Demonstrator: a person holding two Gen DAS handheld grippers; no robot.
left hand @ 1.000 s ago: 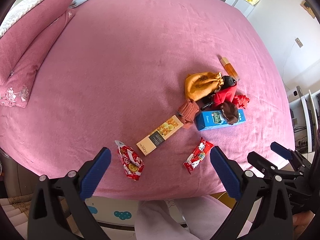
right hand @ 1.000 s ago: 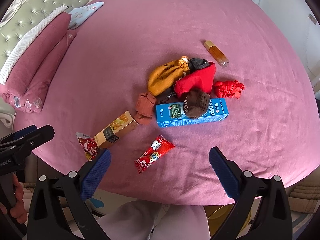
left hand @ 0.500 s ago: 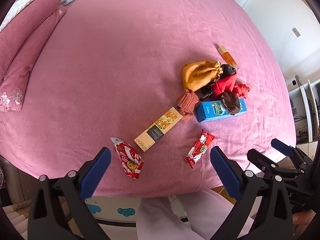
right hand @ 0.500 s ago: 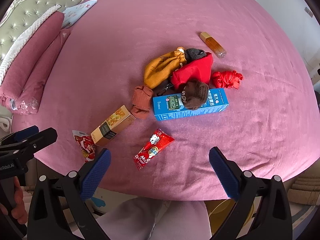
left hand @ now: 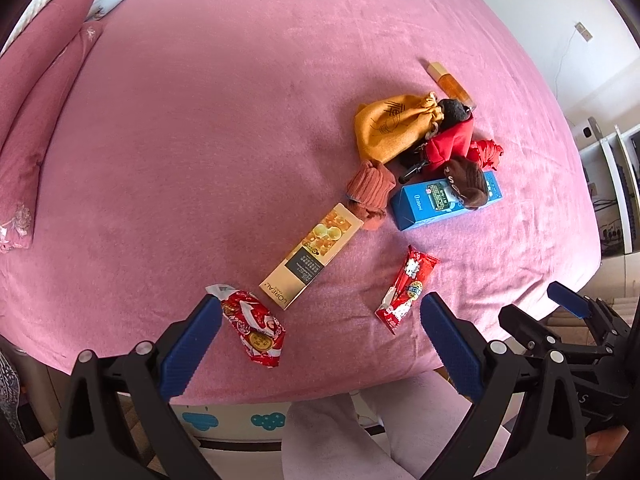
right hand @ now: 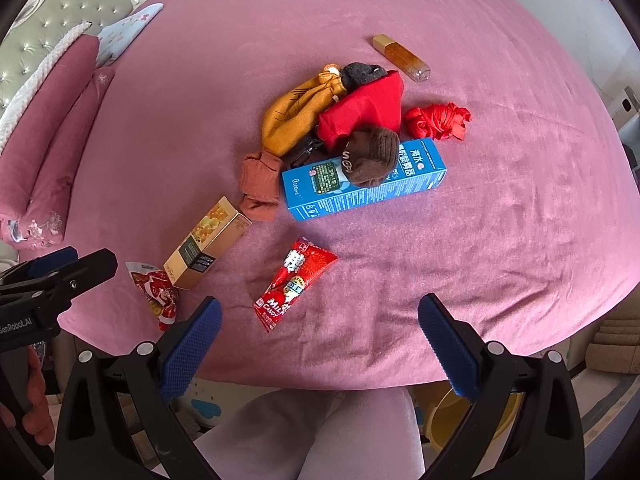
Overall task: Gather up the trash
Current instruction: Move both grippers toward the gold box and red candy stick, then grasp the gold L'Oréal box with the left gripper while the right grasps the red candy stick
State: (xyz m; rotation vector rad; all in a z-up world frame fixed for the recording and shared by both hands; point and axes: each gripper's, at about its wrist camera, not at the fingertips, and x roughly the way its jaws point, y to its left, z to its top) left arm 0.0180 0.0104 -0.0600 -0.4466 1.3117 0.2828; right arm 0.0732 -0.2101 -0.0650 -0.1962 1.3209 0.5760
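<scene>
On the pink bed lie a red crumpled wrapper near my left gripper, a red milk candy wrapper, a gold box and a blue box. My left gripper is open and empty above the bed's near edge, its left finger beside the crumpled wrapper. My right gripper is open and empty, just below the candy wrapper.
A pile of cloth items sits behind the blue box: a yellow pouch, red cloth, brown socks, a rust sock, a red knot. An amber bottle lies beyond. Pink pillows lie left. A yellow bin stands below the bed.
Both grippers have moved closer to the bed, so the wrappers and boxes sit lower and nearer the fingers. Both stay open.
</scene>
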